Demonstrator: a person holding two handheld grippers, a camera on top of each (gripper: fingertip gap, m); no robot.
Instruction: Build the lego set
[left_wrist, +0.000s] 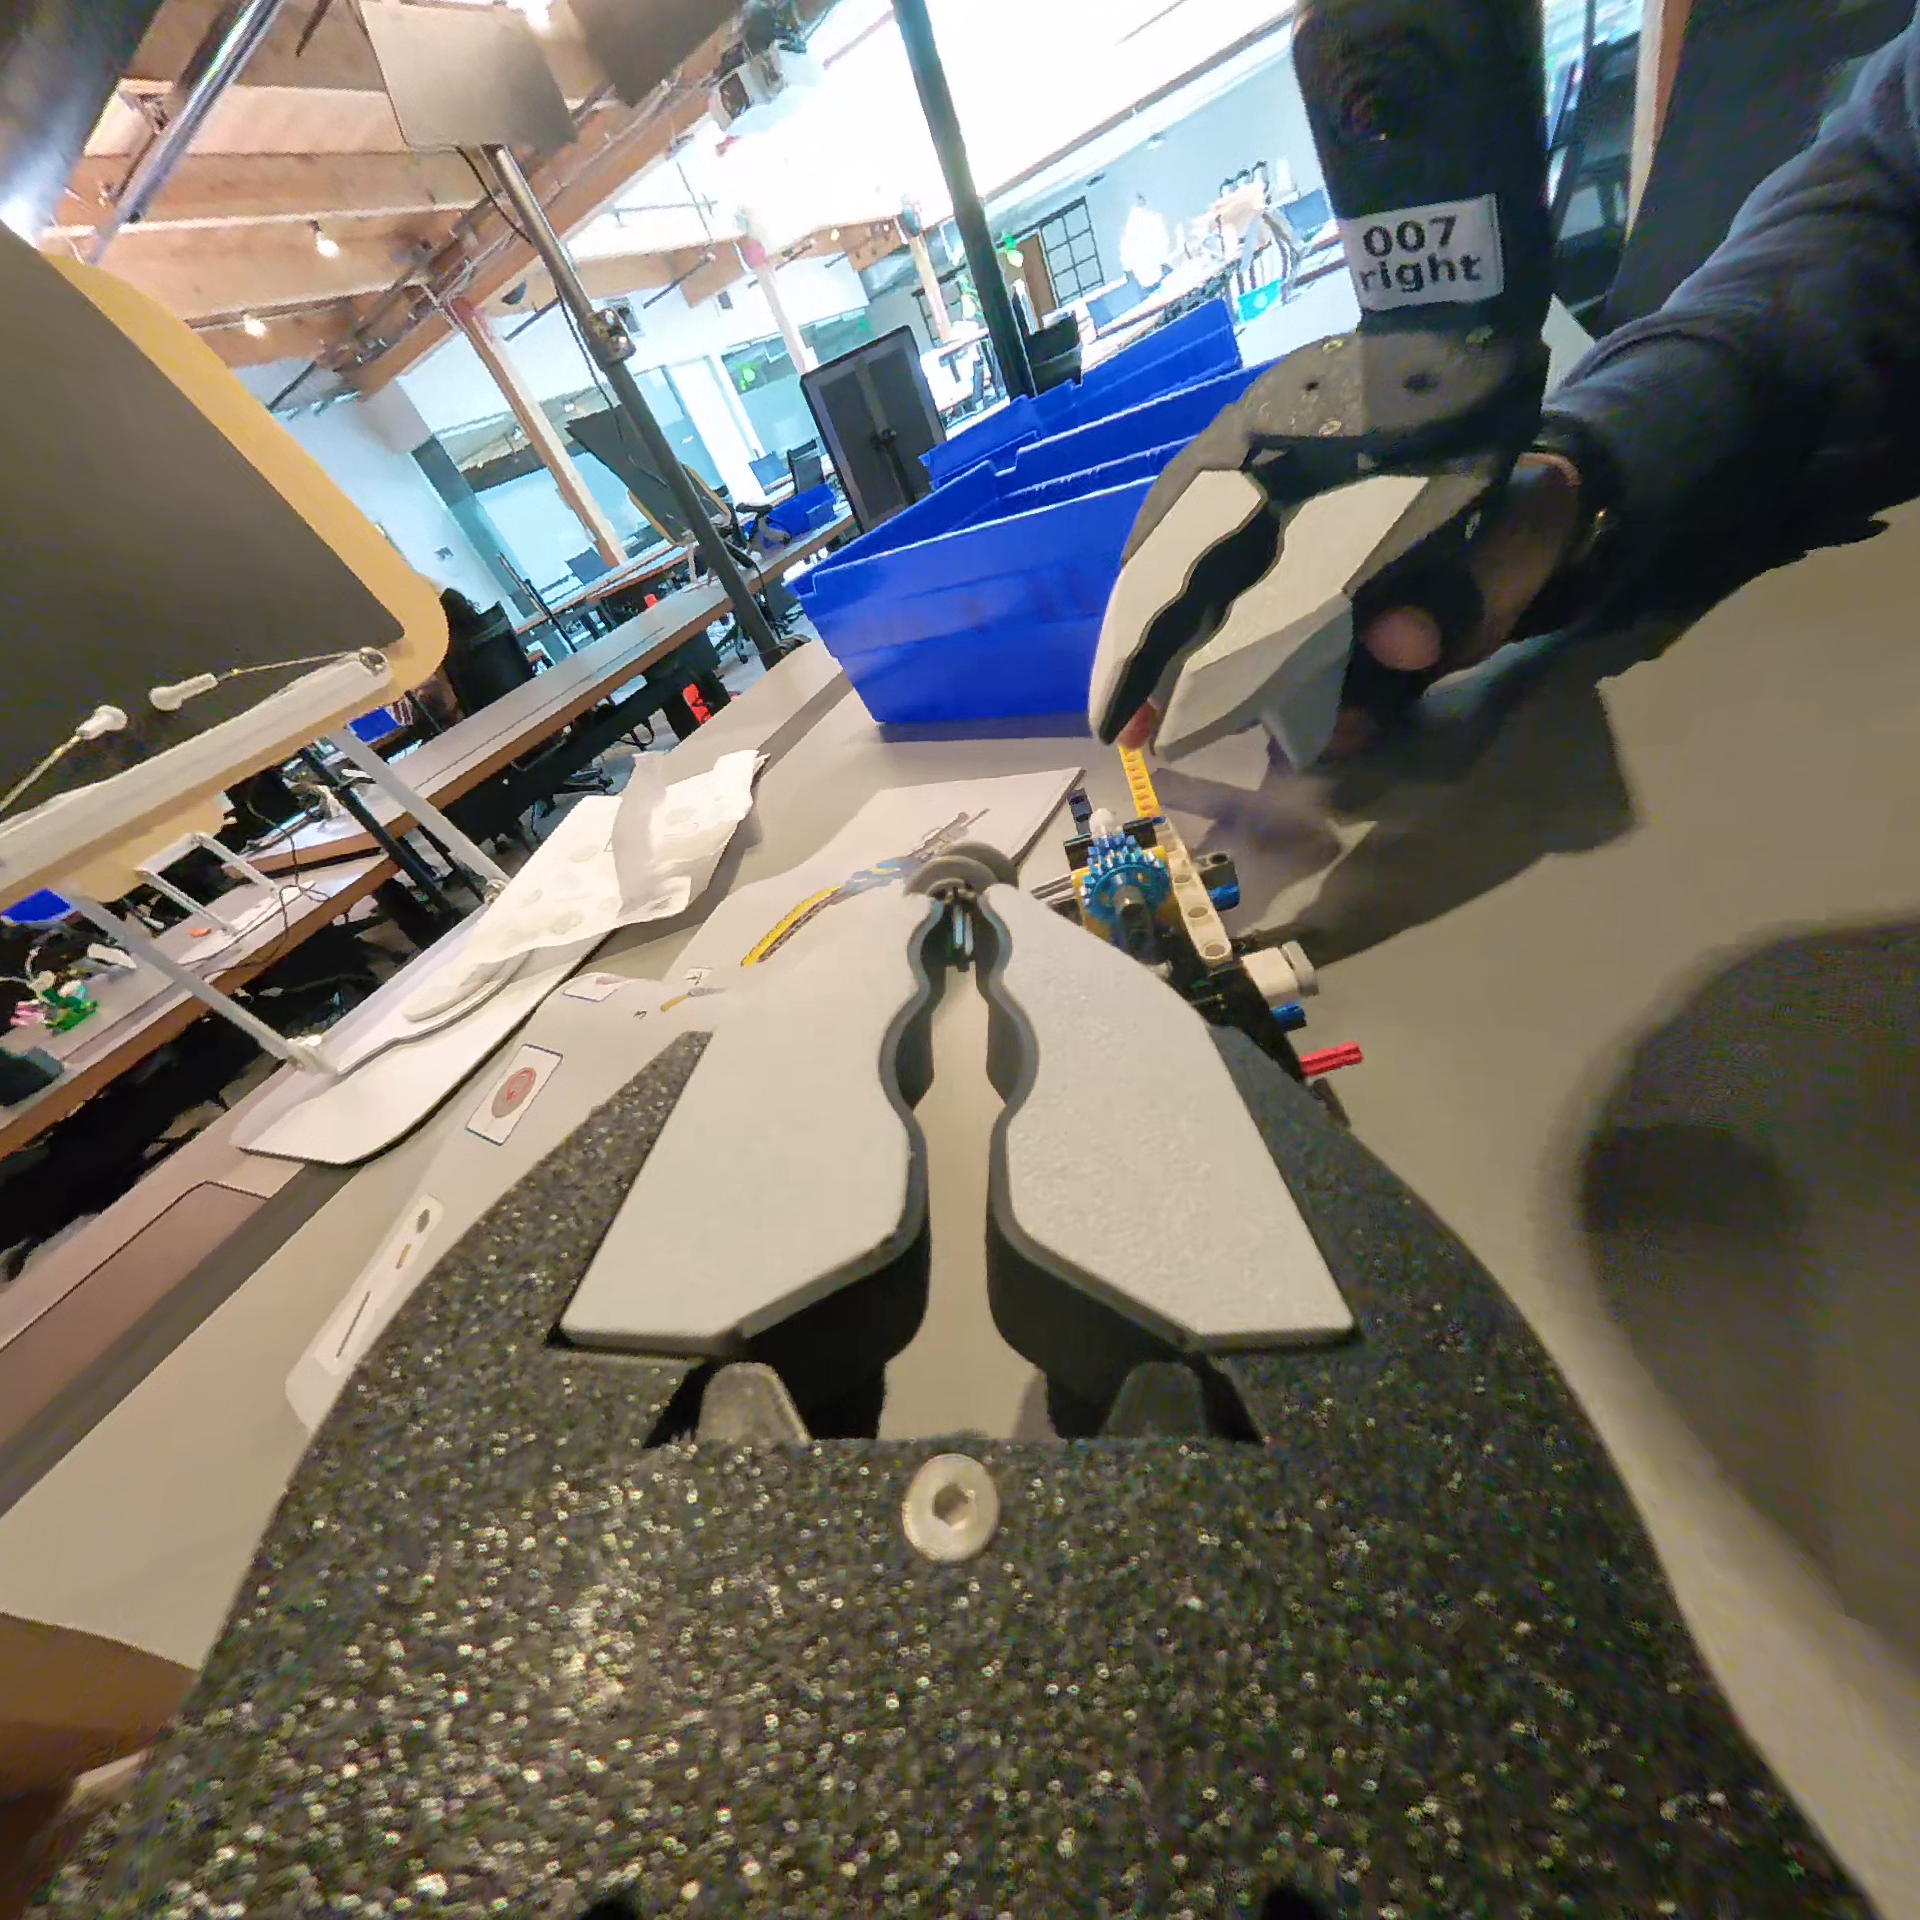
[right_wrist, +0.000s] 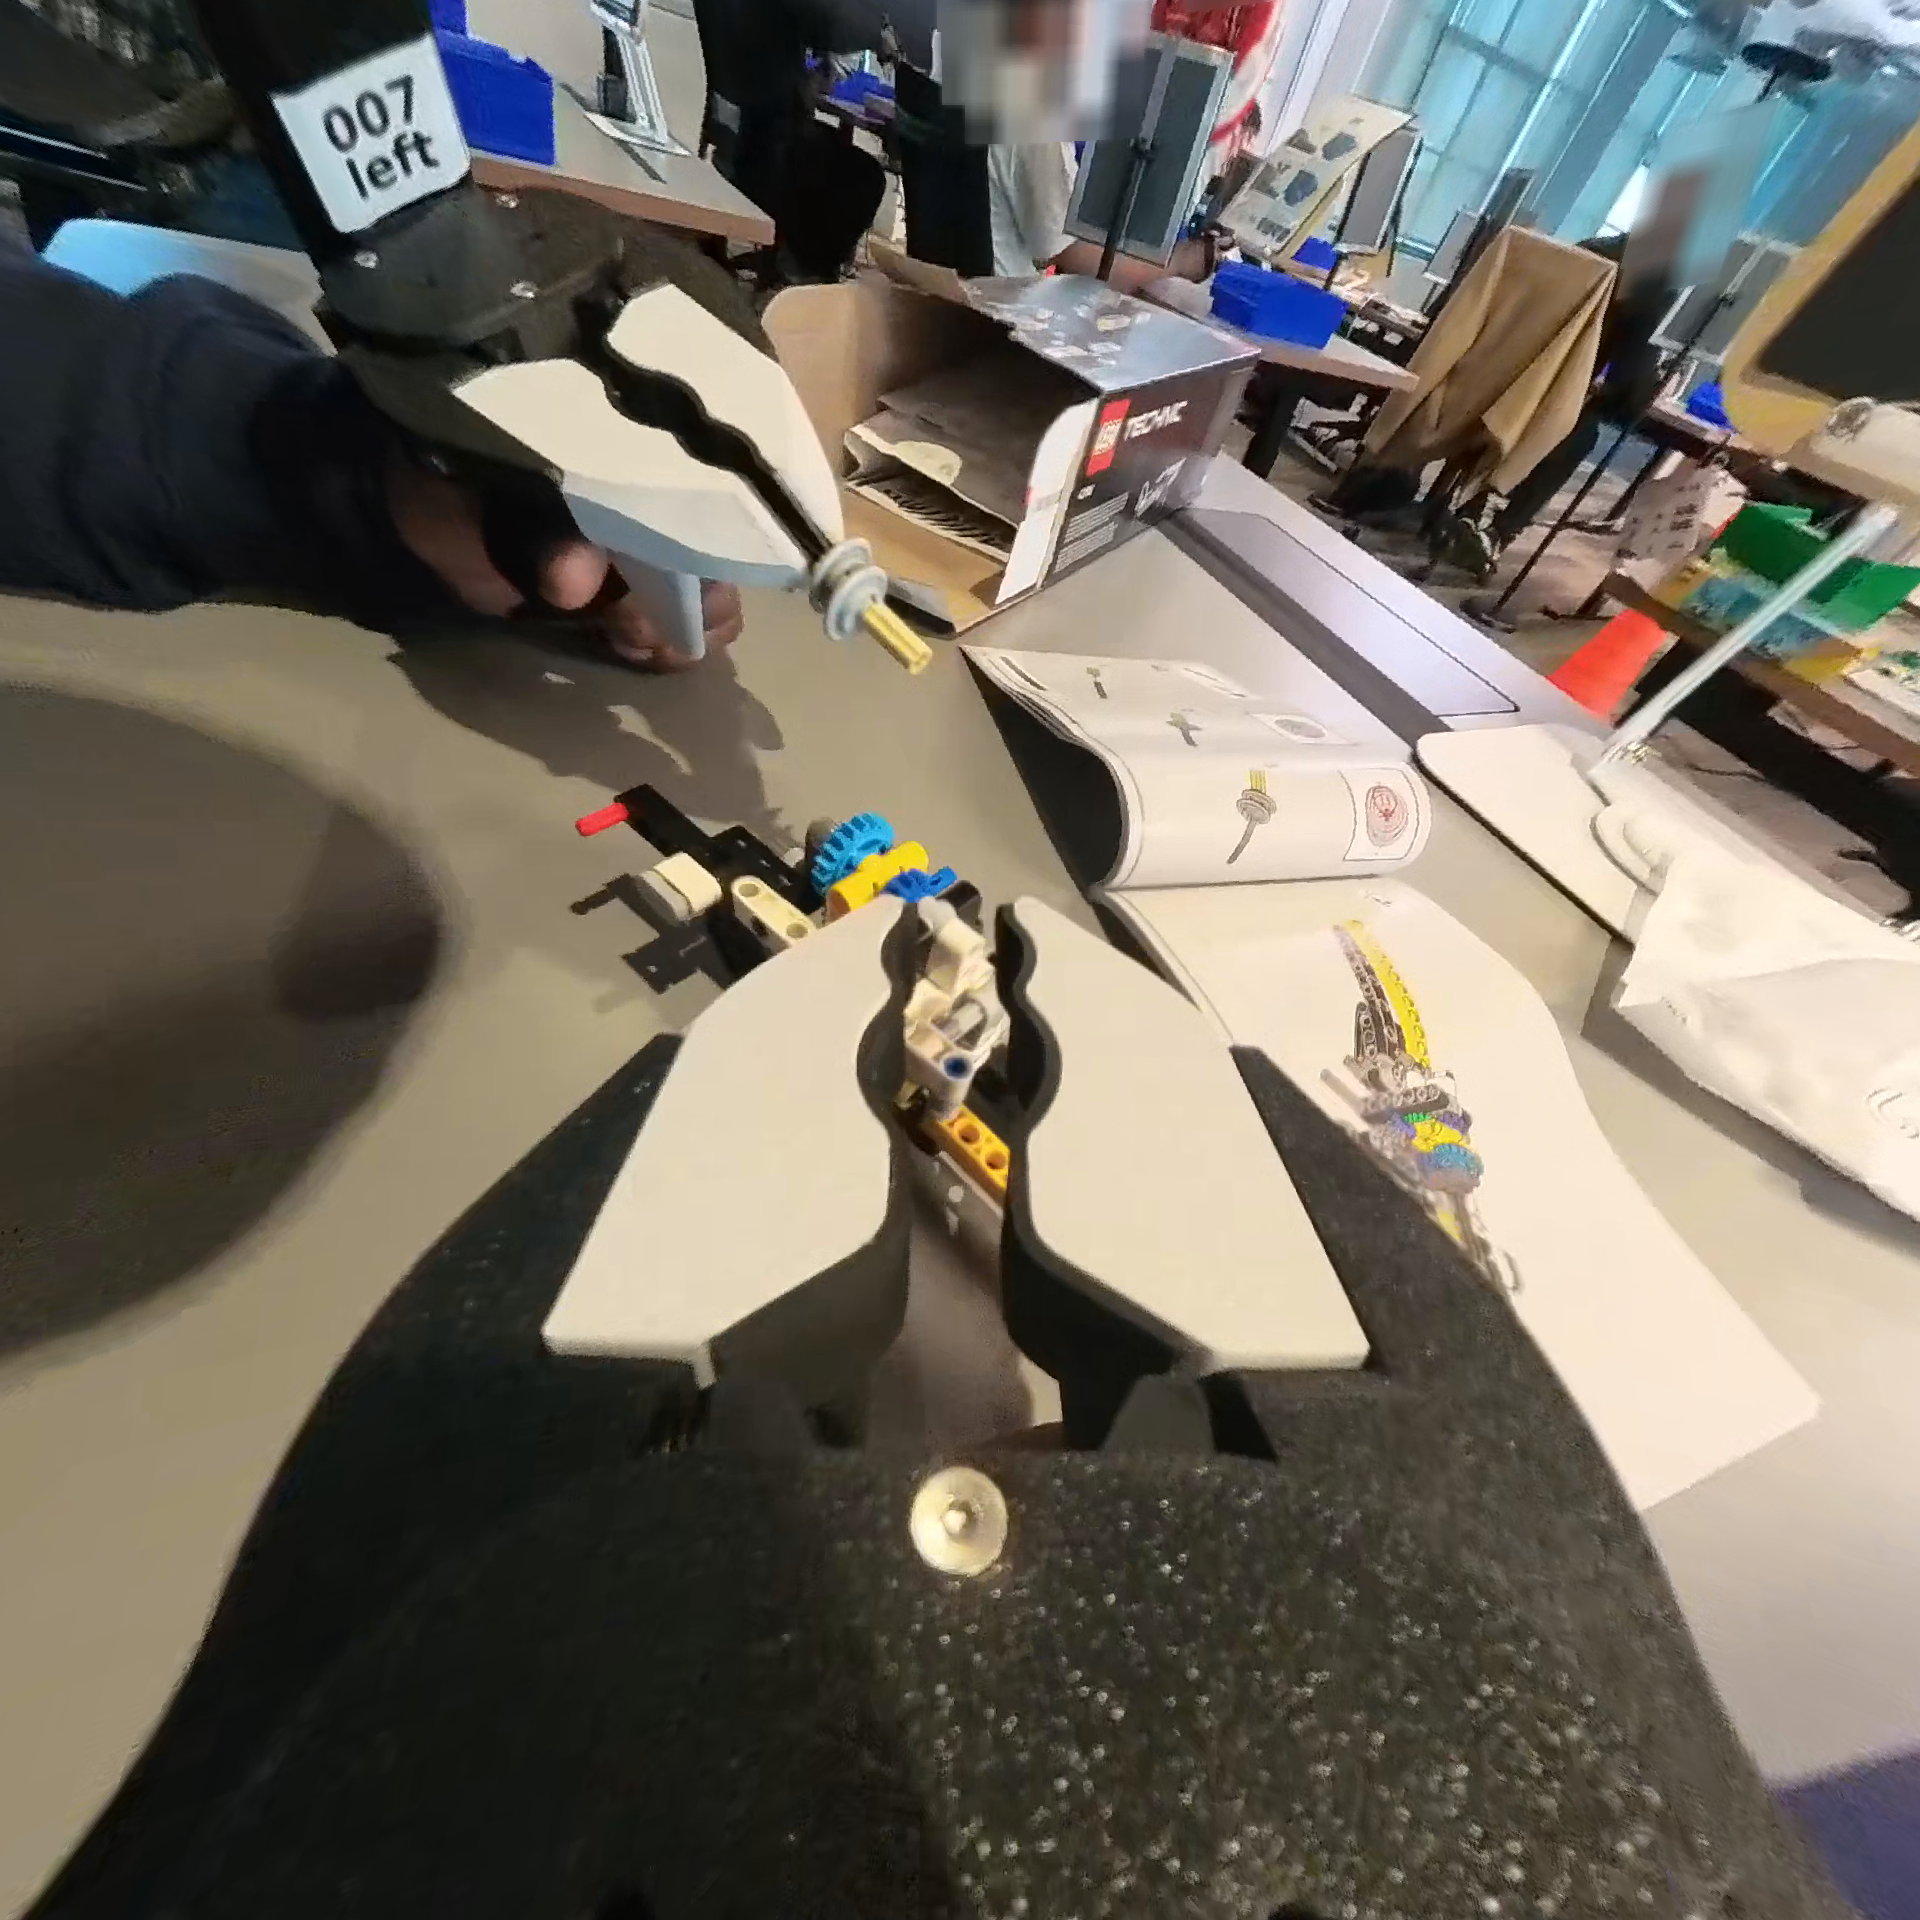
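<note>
A partly built lego assembly (left_wrist: 1153, 904) with a blue gear, yellow and white beams and a black frame lies on the grey table (left_wrist: 1558, 831). My right gripper (left_wrist: 1132, 732) comes down from the upper right, shut on the assembly's yellow beam (left_wrist: 1140, 774). In the right wrist view its fingers (right_wrist: 1143, 1122) close around the white and yellow end of the assembly (right_wrist: 951, 997). My left gripper (left_wrist: 961, 899) is shut on a small grey wheel (left_wrist: 961, 868). In the right wrist view the left gripper (right_wrist: 821, 566) holds the wheel (right_wrist: 847, 582), with its yellow axle (right_wrist: 899, 634), above the table, apart from the assembly.
An open instruction booklet (right_wrist: 1247, 800) lies just beyond the assembly. A lego box (right_wrist: 1122, 447) stands behind it. Blue bins (left_wrist: 966, 613) line the far side of the table. A white plastic bag (left_wrist: 665, 842) and a lamp base (left_wrist: 343, 1101) lie to the left. One gripper's finger ends stand about 9 centimeters off the other's.
</note>
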